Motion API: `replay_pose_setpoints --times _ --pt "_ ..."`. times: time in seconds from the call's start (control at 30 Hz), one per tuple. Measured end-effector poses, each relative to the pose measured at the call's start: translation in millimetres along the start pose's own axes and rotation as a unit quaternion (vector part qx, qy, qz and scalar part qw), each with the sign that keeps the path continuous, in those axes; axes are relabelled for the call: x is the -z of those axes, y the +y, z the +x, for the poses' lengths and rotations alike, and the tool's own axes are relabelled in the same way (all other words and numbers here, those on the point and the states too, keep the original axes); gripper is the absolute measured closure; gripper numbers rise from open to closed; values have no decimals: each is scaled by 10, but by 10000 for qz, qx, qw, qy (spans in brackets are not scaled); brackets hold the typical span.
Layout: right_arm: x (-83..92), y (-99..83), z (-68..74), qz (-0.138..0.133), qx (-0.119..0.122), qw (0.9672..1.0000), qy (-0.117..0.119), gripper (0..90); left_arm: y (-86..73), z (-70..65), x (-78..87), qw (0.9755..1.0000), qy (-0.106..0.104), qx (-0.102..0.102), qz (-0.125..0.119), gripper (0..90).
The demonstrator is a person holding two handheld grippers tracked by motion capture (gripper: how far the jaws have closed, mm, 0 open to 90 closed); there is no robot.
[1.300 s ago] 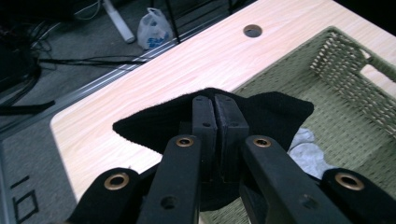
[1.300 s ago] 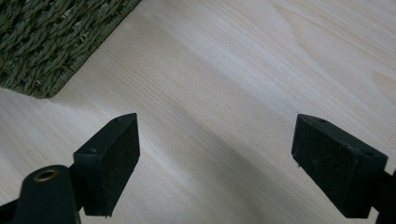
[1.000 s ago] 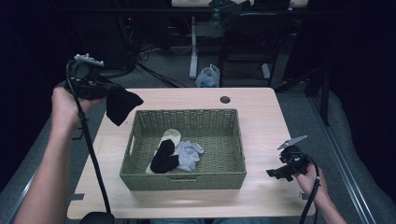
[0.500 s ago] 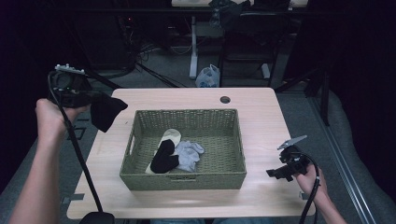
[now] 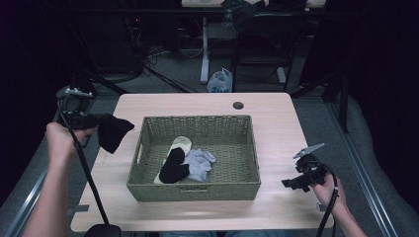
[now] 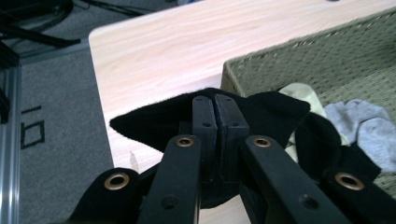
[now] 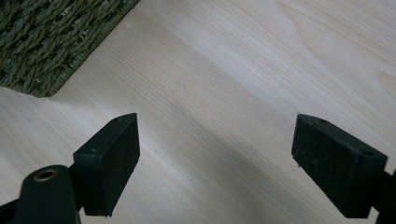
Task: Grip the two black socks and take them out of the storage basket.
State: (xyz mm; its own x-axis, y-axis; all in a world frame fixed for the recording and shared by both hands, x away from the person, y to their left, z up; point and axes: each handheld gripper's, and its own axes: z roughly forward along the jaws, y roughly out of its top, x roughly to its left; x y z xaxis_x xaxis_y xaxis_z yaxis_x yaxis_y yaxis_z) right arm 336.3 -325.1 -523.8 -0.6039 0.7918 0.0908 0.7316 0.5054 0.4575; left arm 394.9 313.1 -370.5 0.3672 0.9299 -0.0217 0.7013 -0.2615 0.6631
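Dim room, dark clutter of stands and cables beyond a pale wood tabletop point(image 5: 276, 123); grey carpet on either side. My left gripper point(image 5: 94, 121) is clamped tight on a black sock point(image 5: 113, 132), jaws pressed together with the cloth pinched between them; in the left gripper view the sock point(image 6: 261, 109) spreads out to both sides of the closed pads. From the high view the sock hangs off the gripper above the tabletop's left edge, just beside the left wall of the woven green basket point(image 5: 195, 190), outside it and not touching the surface as far as I can tell. My left hand point(image 5: 62, 140) holds that gripper out past the tabletop's left side, cable trailing down along my forearm. Inside the basket: a second black sock point(image 5: 173, 165) lying across a cream sock point(image 5: 180, 144), and a grey sock point(image 5: 200, 163) bunched against them on the right. Basket sits mid-tabletop, long side towards me. My right gripper point(image 5: 291, 183) is near the tabletop's front right corner, well apart from the basket, jaws standing wide and gripping nothing; the right gripper view shows bare wood grain between its two pads point(image 7: 114, 158) and a corner of the basket point(image 7: 51, 42) at upper left. A small round hole point(image 5: 238, 105) marks the far edge of the tabletop.
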Motion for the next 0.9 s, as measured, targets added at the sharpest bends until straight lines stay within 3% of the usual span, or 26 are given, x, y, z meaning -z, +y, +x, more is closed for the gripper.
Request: replay_pose_setpoints --times 0.4,0.77,0.9 --pt "-6 3 3 28 28 10000 -3 146 -232 -1 -339 9995 167 84 263 881" --pt "-11 2 3 37 26 10000 20 146 -407 103 -503 9983 248 416 326 881" --pt "-13 3 5 29 23 10000 17 146 -493 120 -609 9974 300 446 480 880"
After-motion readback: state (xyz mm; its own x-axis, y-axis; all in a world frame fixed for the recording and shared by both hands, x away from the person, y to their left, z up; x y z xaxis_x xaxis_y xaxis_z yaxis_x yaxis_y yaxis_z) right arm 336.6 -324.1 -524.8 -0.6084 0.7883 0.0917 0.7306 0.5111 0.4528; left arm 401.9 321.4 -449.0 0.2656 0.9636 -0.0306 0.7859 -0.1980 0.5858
